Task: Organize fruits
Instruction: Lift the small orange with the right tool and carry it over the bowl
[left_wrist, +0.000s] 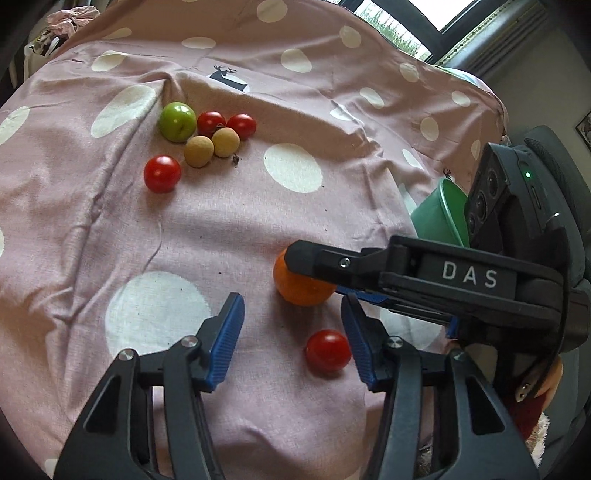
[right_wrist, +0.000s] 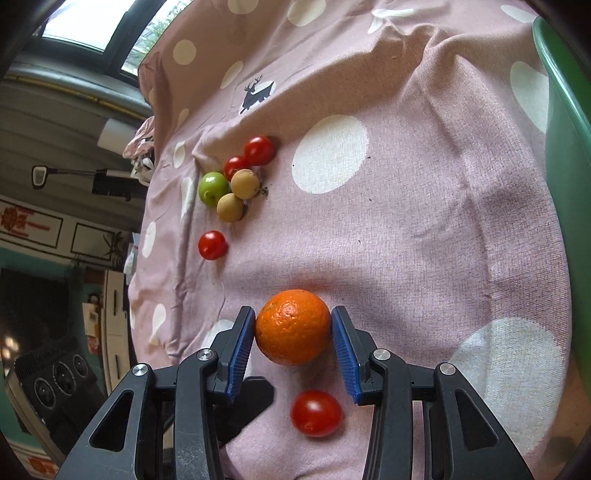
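Surface: pink cloth with cream polka dots (left_wrist: 229, 229) covers what I take for the tabletop; window at its far edge.
Right claw (right_wrist: 293, 328): I see its blue pads clamped on the round orange (right_wrist: 293, 326), just above the cloth.
Left claw (left_wrist: 291, 325): jaws apart, holding nothing; a red cherry tomato (left_wrist: 328, 350) lies by its right pad.
Far cluster: green round fruit (left_wrist: 177, 122), two tan longans (left_wrist: 212, 146), three more red tomatoes (left_wrist: 162, 173).
Right edge: green plastic bowl (left_wrist: 441, 214).
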